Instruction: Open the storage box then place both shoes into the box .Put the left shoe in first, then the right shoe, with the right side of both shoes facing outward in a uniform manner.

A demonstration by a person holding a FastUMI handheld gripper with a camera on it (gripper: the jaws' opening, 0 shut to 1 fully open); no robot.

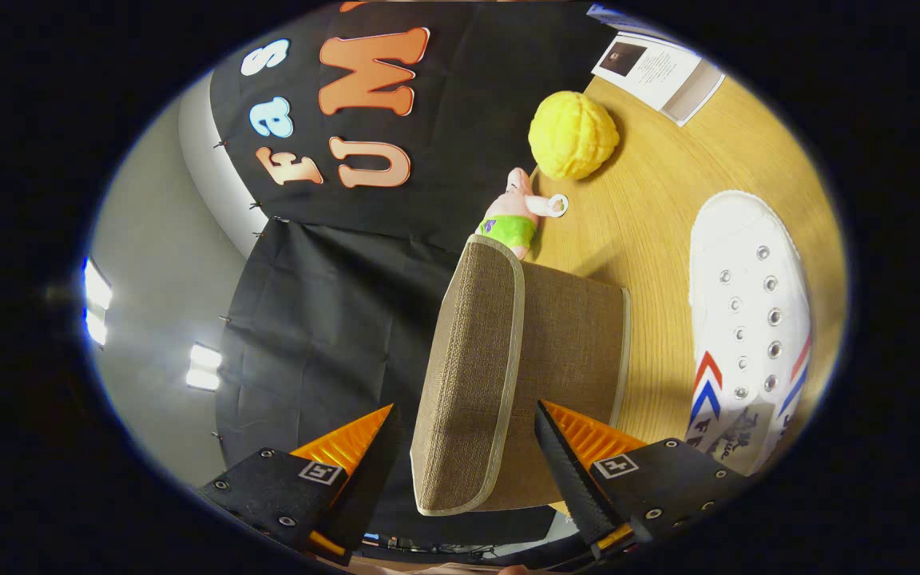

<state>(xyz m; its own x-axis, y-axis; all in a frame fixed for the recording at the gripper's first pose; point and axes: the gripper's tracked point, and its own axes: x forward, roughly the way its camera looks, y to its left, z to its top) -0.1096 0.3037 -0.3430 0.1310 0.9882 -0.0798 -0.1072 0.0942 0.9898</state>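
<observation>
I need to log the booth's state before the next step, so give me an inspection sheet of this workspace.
Surface: wooden table, view rolled sideways.
Job's things: brown fabric storage box with its lid between the fingers; whether the lid is lifted cannot be told. White shoe with red and blue stripes lies on the table beside the box.
Clutter: yellow plush ball, pink toy with green band, printed sheet beyond the box.
Gripper: fingers open, one either side of the lid, not pressing it.
Cables: nothing seen.
Surroundings: black cloth wall, ceiling lights.
</observation>
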